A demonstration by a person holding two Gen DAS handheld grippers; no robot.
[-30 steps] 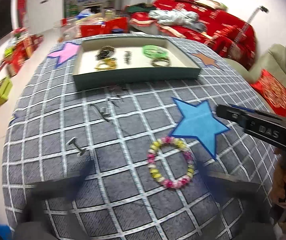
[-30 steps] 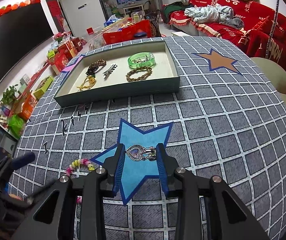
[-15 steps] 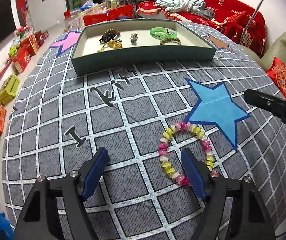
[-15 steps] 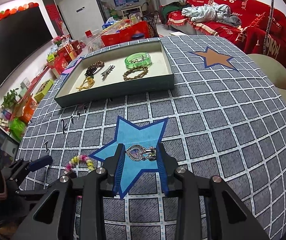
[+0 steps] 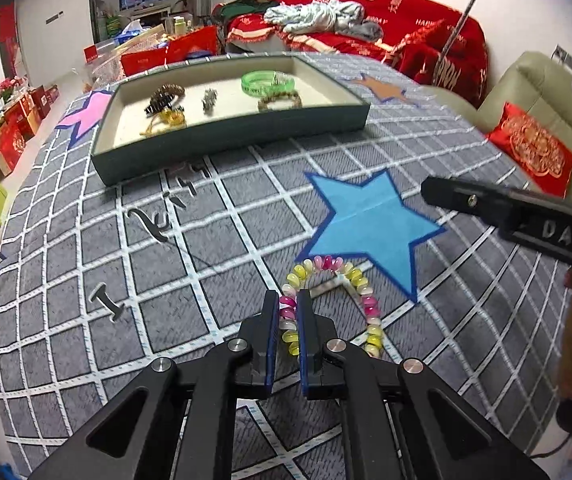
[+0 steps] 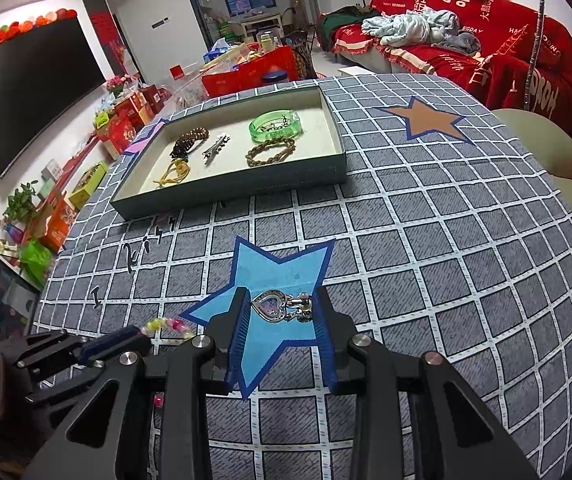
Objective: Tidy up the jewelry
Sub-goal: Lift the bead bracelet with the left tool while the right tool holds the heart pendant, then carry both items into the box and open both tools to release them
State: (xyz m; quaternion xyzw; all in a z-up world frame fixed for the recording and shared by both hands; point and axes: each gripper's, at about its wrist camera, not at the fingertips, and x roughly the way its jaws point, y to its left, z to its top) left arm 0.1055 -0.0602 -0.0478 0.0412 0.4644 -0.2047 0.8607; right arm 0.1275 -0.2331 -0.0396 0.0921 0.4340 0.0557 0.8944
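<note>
Left gripper, bottom centre of the left wrist view: jaws closing on the near-left arc of the bead bracelet, with pink, white and yellow beads pinched between the blue pads. The rest of the loop lies on the checked cloth, its far side touching the lower edge of the blue star.

Right gripper, lower centre of the right wrist view: clamped on a silver heart charm and the small links beside it, held above the blue star. Jaws steady, partly closed around it.

Tray, upper middle of both views, already holds a green bangle, a brown braided bracelet, a hair clip, a dark beaded piece and a yellow cord. Both held pieces sit well short of it.

Risks, as judged:
- The bracelet is caught at one side only. On lifting, the loop would hang and swing, and smooth round beads may roll out from between the pads.
- If the cord is elastic, the free side could drag on the cloth and then spring.
- The charm is gripped across loose links, so it could pivot or slip out during the carry.
- The two grippers are close together at the lower left of the right wrist view, so they could collide if both head for the tray at once.
- The tray wall could snag a dangling loop carried in too low.
</note>
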